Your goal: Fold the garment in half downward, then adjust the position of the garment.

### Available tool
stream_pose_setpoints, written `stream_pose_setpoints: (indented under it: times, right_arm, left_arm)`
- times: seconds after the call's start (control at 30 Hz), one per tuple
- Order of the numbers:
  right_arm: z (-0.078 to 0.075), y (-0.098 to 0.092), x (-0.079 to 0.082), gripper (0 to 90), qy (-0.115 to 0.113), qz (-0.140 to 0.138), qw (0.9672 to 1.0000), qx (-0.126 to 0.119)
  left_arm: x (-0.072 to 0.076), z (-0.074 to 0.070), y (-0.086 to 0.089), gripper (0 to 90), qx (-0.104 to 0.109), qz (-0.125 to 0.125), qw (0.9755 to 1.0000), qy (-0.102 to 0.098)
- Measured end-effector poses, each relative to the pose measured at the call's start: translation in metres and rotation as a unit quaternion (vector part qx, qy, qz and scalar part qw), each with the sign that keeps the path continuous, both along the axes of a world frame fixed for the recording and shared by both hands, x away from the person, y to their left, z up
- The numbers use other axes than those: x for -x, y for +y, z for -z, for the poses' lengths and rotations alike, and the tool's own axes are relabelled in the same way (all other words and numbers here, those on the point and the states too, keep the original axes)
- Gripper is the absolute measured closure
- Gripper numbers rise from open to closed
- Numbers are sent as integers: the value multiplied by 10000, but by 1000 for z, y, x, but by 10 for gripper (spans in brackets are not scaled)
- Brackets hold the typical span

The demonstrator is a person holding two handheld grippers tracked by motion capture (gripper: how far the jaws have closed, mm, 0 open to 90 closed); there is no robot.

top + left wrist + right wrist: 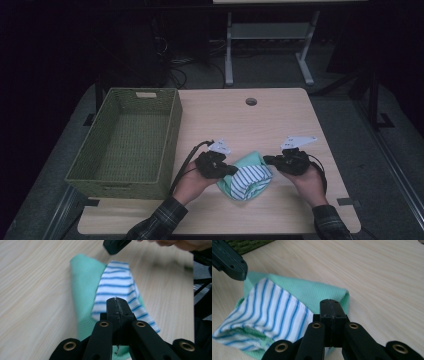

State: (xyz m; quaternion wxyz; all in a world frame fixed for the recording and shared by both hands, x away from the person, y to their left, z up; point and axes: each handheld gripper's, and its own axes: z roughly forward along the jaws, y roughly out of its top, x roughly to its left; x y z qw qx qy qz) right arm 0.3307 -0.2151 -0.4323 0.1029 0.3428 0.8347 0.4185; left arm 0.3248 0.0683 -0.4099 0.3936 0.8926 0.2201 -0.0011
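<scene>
Left gripper (231, 170) jaws clamped together, cloth (246, 179) just beside its tip on the counter (280, 120); whether it pinches fabric is unclear. Right gripper (267, 160) likewise closed at the cloth's right edge. Green basket (107, 177) far left. Room behind dark.

The high view is dim: the table (280, 120) is the one lit patch, and everything beyond its far edge sinks into near black. No hard shadows or glare fall on the table. The gripper views are brighter and evenly lit. In the left gripper view the cloth (117, 287) looks smeared, probably motion blur, and the table beyond the cloth softens.
</scene>
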Motion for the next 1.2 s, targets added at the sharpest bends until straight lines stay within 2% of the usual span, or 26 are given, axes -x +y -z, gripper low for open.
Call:
stream_pose_setpoints:
  times: [0.2, 0.33, 0.5, 0.57, 0.67, 0.7, 0.8, 0.83, 0.93, 1.0, 1.2]
  right_arm:
    - [-9, 13, -9, 897, -85, -117, 9999, -94]
    - [-11, 27, -17, 897, -71, -222, 9997, -114]
    - [0, 39, -28, 897, 92, -263, 9996, -42]
    - [6, 41, -31, 897, 159, -271, 9995, -13]
    - [17, 45, -36, 897, 261, -296, 9992, 63]
    - [20, 46, -37, 897, 304, -291, 9991, 104]
    - [28, 49, -40, 897, 397, -297, 9985, 223]
    - [30, 49, -40, 897, 445, -280, 9983, 257]
    - [34, 49, -42, 898, 498, -278, 9981, 224]
    - [34, 49, -42, 899, 503, -276, 9980, 259]
    - [34, 47, -40, 899, 469, -225, 9980, 353]
  left_arm:
    - [-3, 1, 12, 895, -15, -225, 9997, -28]
    - [-6, 0, 13, 894, 22, -334, 9994, -64]
    - [-12, 9, 11, 891, -162, -375, 9992, -24]
    - [-15, 14, 10, 891, -162, -442, 9989, 32]
    - [-17, 22, 7, 891, -294, -429, 9986, 67]
    - [-18, 24, 7, 892, -402, -368, 9985, 60]
    - [-19, 31, 3, 892, -570, -408, 9975, 81]
    - [-20, 33, 4, 893, -701, -362, 9969, 68]
    - [-21, 39, 2, 895, -877, -428, 9952, 74]
    - [-22, 42, 3, 896, -1131, -390, 9928, 38]
    - [-21, 43, 4, 897, -1124, -437, 9927, -16]
